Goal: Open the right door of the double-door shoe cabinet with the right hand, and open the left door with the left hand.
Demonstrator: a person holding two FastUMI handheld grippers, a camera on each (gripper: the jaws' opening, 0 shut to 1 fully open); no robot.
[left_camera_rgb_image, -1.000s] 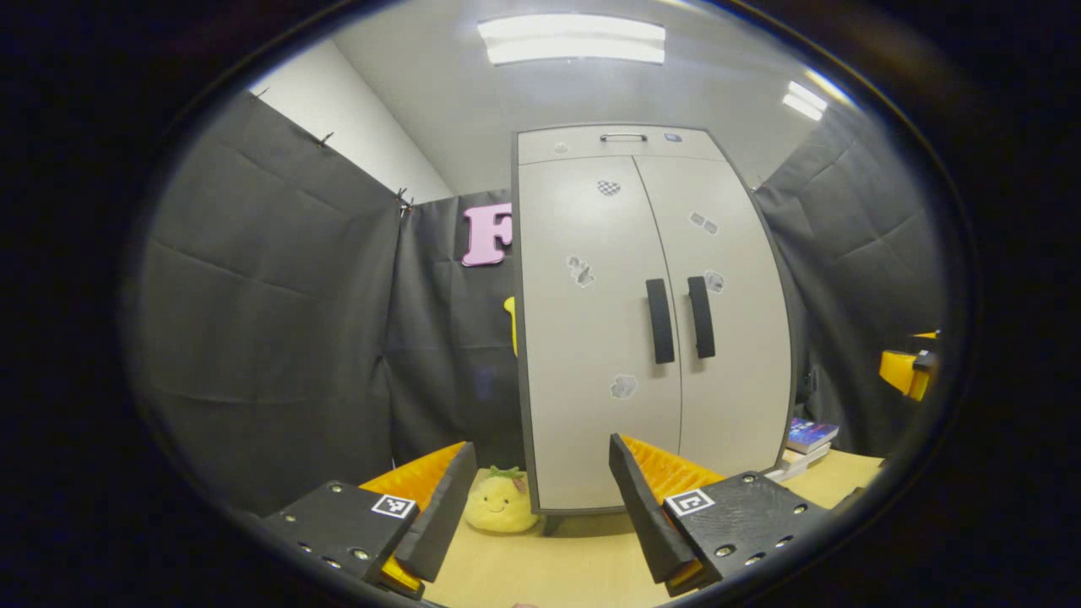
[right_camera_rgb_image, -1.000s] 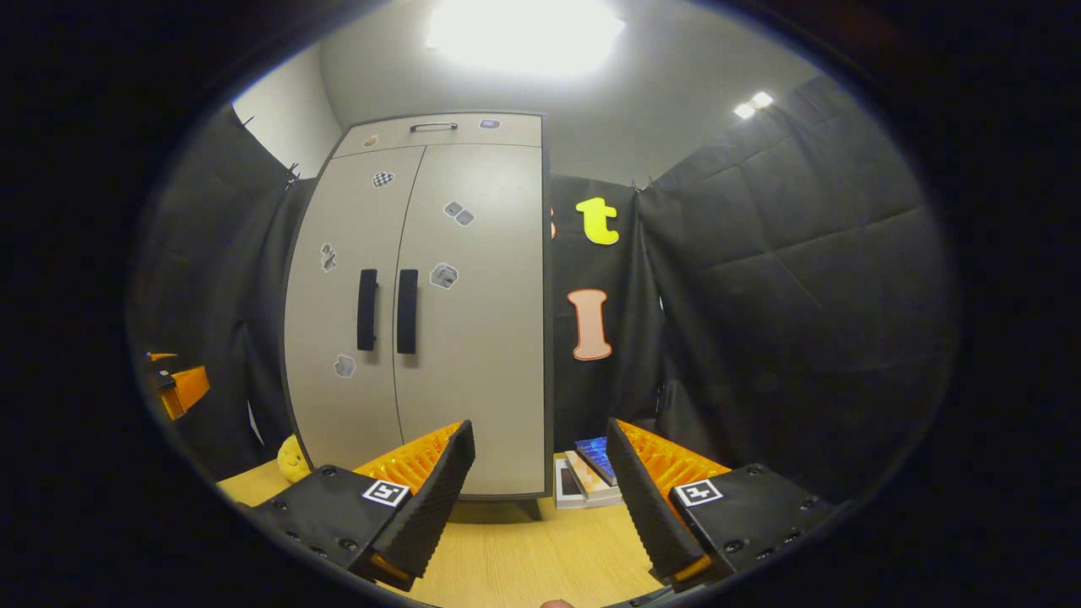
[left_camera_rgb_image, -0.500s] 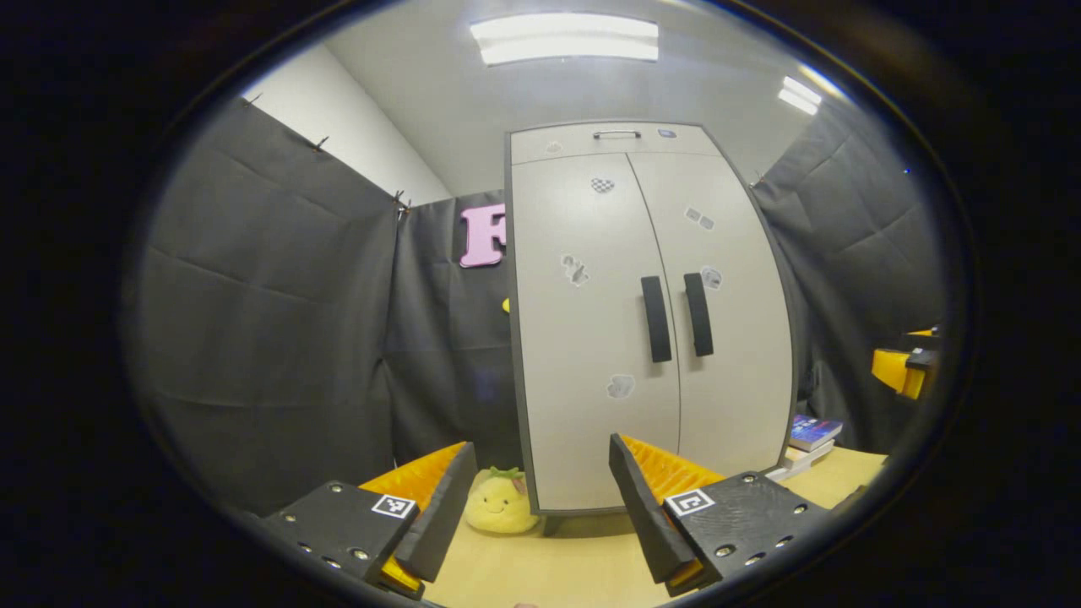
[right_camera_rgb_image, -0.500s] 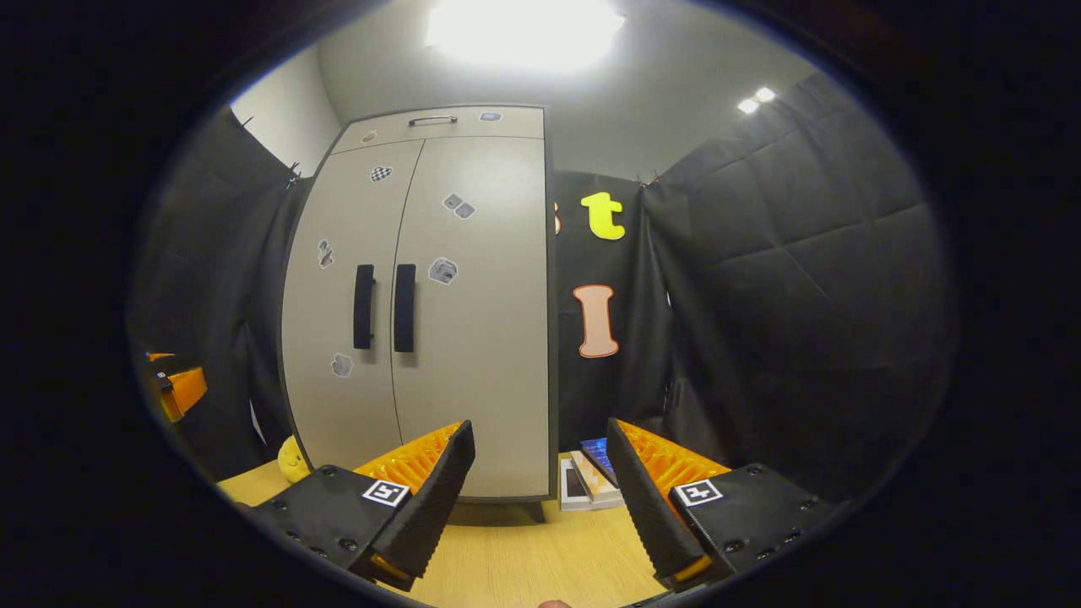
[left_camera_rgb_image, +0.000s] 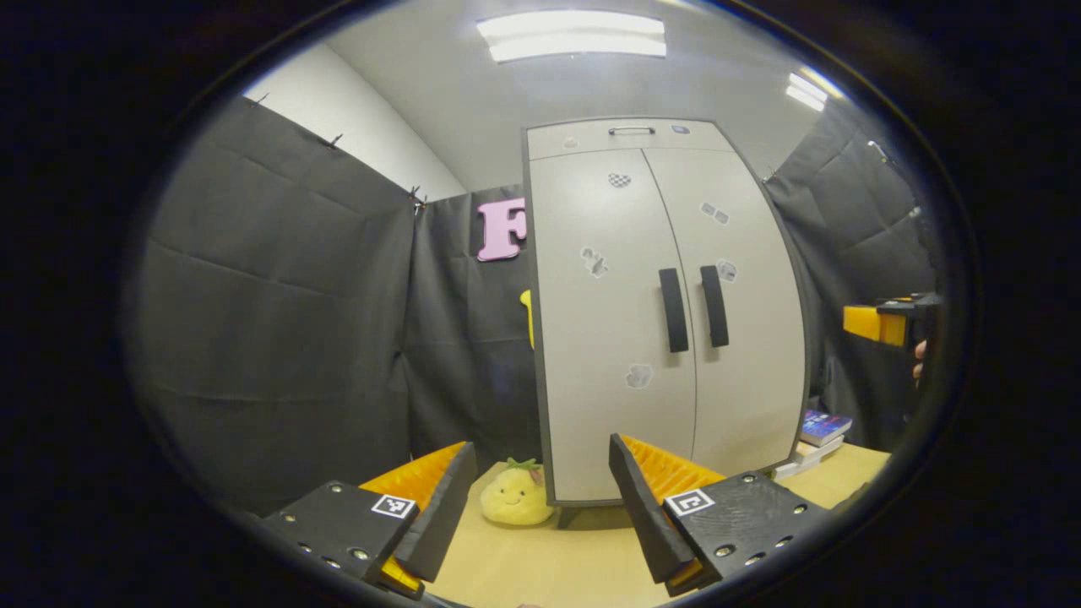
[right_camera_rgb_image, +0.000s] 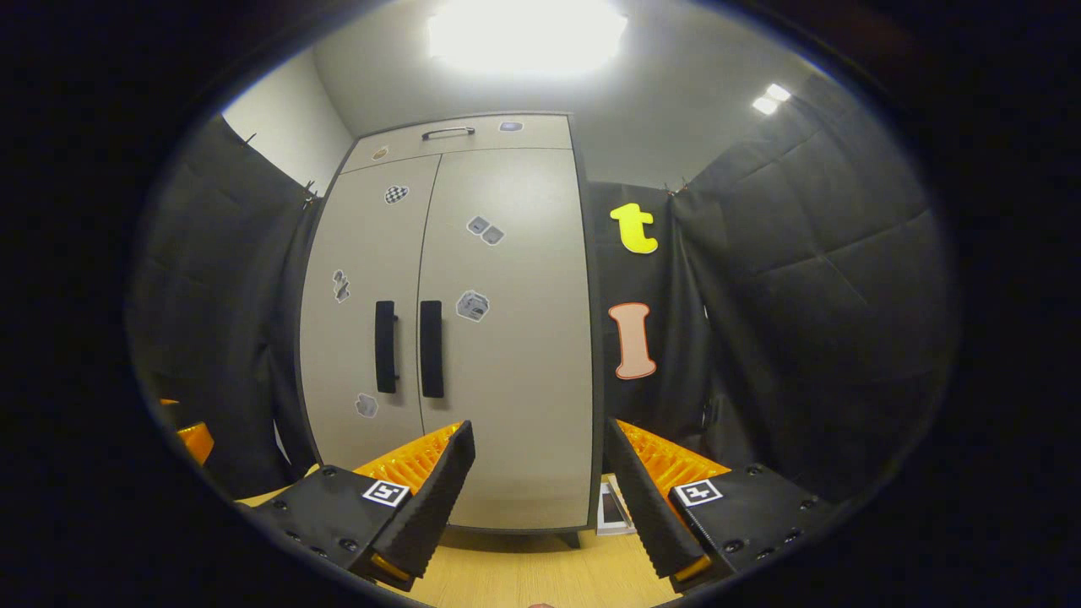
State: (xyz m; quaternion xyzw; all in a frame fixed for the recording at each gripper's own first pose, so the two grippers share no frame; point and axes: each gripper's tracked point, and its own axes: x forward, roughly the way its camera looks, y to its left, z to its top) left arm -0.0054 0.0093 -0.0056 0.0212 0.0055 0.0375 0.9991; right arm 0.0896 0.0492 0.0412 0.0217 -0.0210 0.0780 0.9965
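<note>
No legible txt, nos. or brands anywhere I look. Stickers (right_camera_rgb_image: 473, 305) on cabinet (right_camera_rgb_image: 507, 380) doors: too small to read. Square b/w code tags (left_camera_rgb_image: 690, 502) on my fingers' backs, 5 & 7 o'clock: pattern only, no chars. Book covers (left_camera_rgb_image: 823, 425), 4 o'clock in left gripper view: blurred.

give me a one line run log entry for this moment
phase: approach | shoe cabinet: both doors shut | right gripper: open, short of right door handle | left gripper: open, short of left door handle
</note>
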